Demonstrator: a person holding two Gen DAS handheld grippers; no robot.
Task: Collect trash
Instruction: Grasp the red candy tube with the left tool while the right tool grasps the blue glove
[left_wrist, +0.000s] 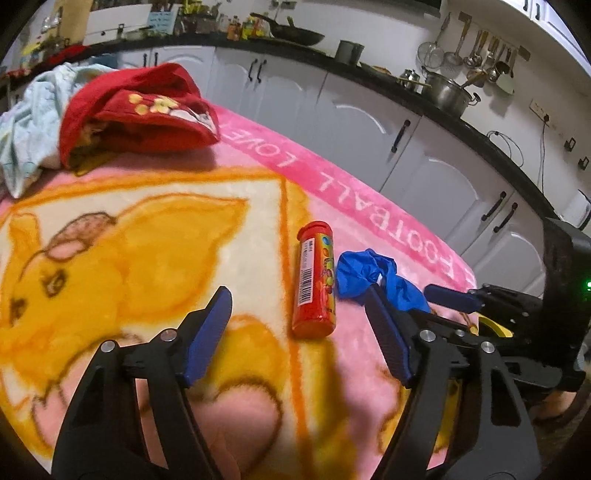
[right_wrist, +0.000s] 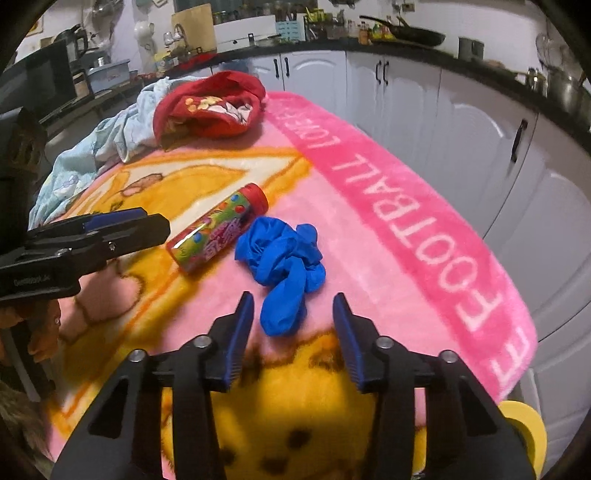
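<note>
**Grippers over tube and glove, nothing held**

Left gripper, left wrist view — jaws apart, nothing between the pads. Red tube lies on its side on the blanket just ahead of the gap, cap end pointing away, barcode up. Blue glove, crumpled, sits just right of the tube, touching or nearly touching it; I cannot tell which. Right gripper enters from the right edge, its near blue pad at the glove's edge. Red cloth and pale blue cloth lie bunched at the far left of the blanket, well apart from the tube. White cabinets run behind.

Right gripper, right wrist view — jaws apart at a moderate gap, pads pressing on nothing. Glove's lower lobe reaches down to the fingertips, roughly level with them; the rest lies beyond. Tube rests diagonally just left of the glove, cap end far and right. Left gripper comes in from the left edge, tips near the tube's lower end, not touching. Yellow roll shows at the lower right, past the blanket's edge.
</note>
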